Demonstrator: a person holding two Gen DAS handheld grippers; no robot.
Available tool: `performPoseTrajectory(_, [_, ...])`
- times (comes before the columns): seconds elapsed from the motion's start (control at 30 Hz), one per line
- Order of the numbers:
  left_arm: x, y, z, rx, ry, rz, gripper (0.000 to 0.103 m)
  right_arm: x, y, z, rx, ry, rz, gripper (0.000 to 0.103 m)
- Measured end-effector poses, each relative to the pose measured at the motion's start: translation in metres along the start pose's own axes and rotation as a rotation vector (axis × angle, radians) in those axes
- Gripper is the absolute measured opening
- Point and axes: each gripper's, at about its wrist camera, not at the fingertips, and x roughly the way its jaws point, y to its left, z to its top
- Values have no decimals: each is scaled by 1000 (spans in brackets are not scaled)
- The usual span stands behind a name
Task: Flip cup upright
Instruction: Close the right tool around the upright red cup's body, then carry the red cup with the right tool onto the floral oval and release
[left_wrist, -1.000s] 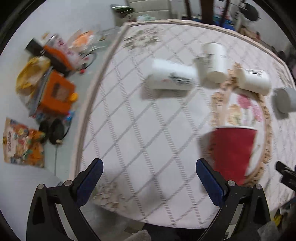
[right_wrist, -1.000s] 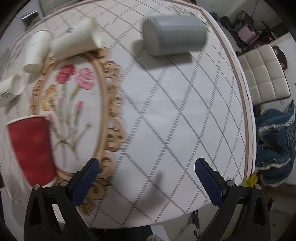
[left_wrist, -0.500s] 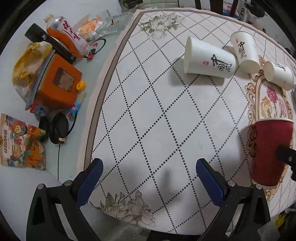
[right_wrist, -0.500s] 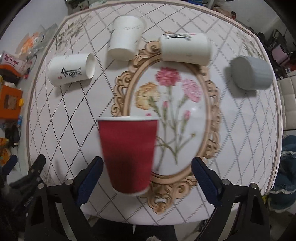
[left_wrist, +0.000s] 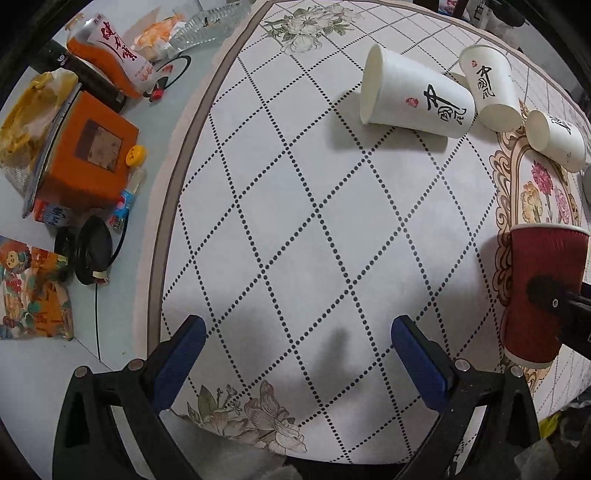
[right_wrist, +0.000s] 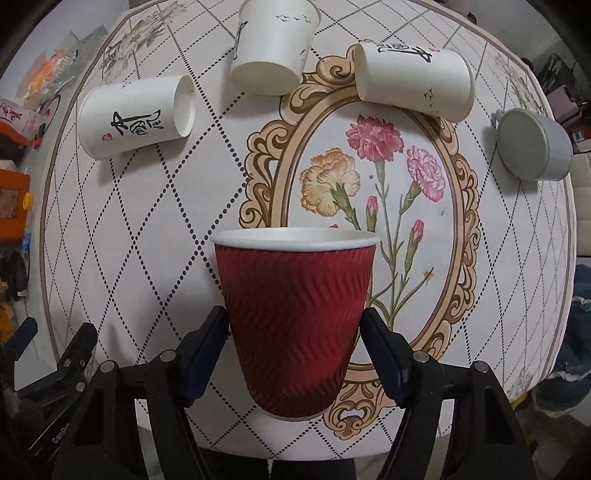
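Right gripper (right_wrist: 295, 343) jaws clamp the one red cup (right_wrist: 293, 317), upright at the table's (left_wrist: 295, 229) near edge, left gripper (left_wrist: 295, 354) jaws wide open holding nothing, beyond lie three white cups (right_wrist: 136, 116) and one grey cup (right_wrist: 532, 144), all sideways.

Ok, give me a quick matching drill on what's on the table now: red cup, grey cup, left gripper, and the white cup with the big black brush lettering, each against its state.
Things:
1. red cup
2. grey cup
3. left gripper
4. lettered white cup

States:
A. open, nothing between its fingers
B. on its side at the table's left
C. upright between the right gripper's fingers
D. on its side at the table's right edge

Pairs: 1-C, 2-D, 3-A, 4-B
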Motion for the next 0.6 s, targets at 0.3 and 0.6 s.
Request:
performPoseTrajectory(0.3, [-2, -12, 2, 5, 58, -21, 103, -25, -12, -15, 41, -98, 77, 74])
performPoseTrajectory(0.6, [12, -26, 7, 4, 106, -40, 103, -43, -40, -3, 139, -308, 117, 74])
